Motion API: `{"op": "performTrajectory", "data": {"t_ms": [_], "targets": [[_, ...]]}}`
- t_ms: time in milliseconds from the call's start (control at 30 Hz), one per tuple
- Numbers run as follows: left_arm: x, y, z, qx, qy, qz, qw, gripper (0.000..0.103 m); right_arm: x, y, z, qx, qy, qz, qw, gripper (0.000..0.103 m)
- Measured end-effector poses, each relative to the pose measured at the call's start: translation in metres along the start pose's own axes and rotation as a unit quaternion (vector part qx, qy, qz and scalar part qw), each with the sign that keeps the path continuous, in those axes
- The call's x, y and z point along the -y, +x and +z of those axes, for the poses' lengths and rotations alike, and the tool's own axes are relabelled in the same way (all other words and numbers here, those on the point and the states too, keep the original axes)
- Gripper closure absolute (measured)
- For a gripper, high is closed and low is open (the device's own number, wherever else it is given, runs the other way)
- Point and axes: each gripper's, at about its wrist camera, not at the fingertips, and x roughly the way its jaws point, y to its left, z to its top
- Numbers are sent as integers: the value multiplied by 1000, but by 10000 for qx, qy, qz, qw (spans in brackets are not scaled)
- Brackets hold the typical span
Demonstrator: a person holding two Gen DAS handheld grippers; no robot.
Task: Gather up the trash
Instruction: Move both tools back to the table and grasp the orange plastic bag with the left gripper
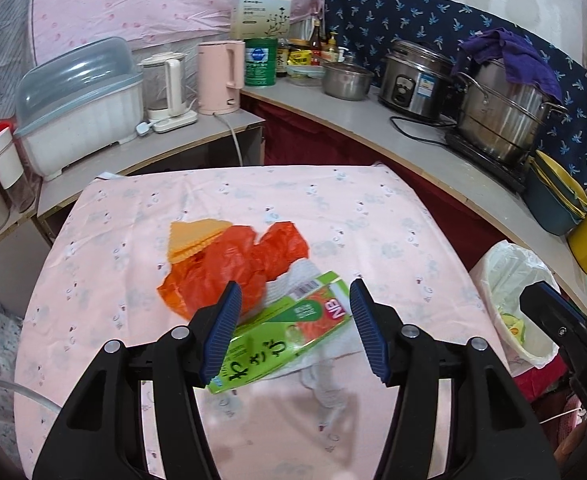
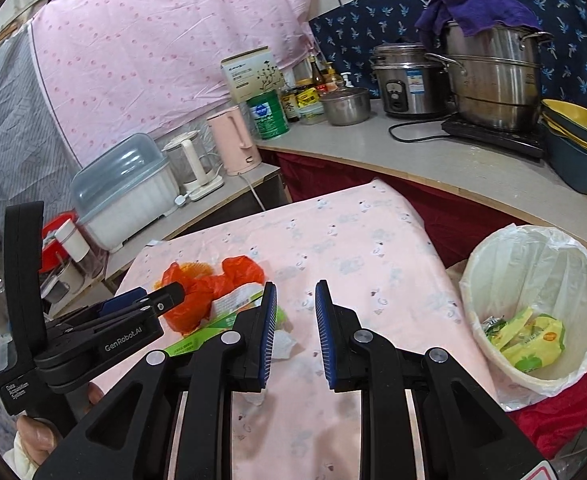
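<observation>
The left tongs [image 1: 295, 308] stand about half open above the near half of the bench [image 1: 373, 216], which is covered with a pink patterned cloth. Nothing is pressed between the 2 blue pads; the green carton [image 1: 289, 328] lies flat on the bench below the gap, and the left pad overlaps its near end in the left wrist view. Whether that pad touches the carton cannot be told. The right tongs [image 2: 295, 308] stand narrowly open and empty over bare cloth near the bench middle. The trash lies in 1 cluster left of the bench middle: an orange plastic bag [image 1: 229, 268], a yellow ridged piece [image 1: 191, 240] at the bag's far left edge, crumpled white paper [image 1: 297, 276] under the carton, and the carton at the near side. A white-lined waste bin [image 2: 533, 280] stands off the right edge of the bench and already contains yellow and green wrappers [image 2: 527, 340]. In the left wrist view the bin is partly hidden by the right tongs and cut off low. In the right wrist view the left tongs cover part of the orange bag, and the carton is mostly hidden behind the right tongs' left finger. A hand [image 2: 39, 436] is partly visible at the lower left corner of that view.
</observation>
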Motion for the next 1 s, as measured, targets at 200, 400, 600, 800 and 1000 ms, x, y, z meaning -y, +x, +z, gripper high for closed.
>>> {"op": "performTrajectory", "data": {"t_ms": [200,400,600,800,1000], "targets": [[-27,1,-3,4,-157,203,9997,31,-20,12,-6,-113,-111,91,9998,78],[-49,6,-4,-12,-276,330,9991,26,-34,28,-13,-276,-187,179,9993,77],[-55,20,0,-81,-304,329,9990,19,-42,45,-18,-430,-230,236,9985,77],[-53,46,6,-246,-249,324,9989,19,-41,60,-21,-551,-208,218,9980,76],[-51,69,10,-409,-286,275,9984,30,-36,72,-22,-647,-151,169,9976,76]]}}
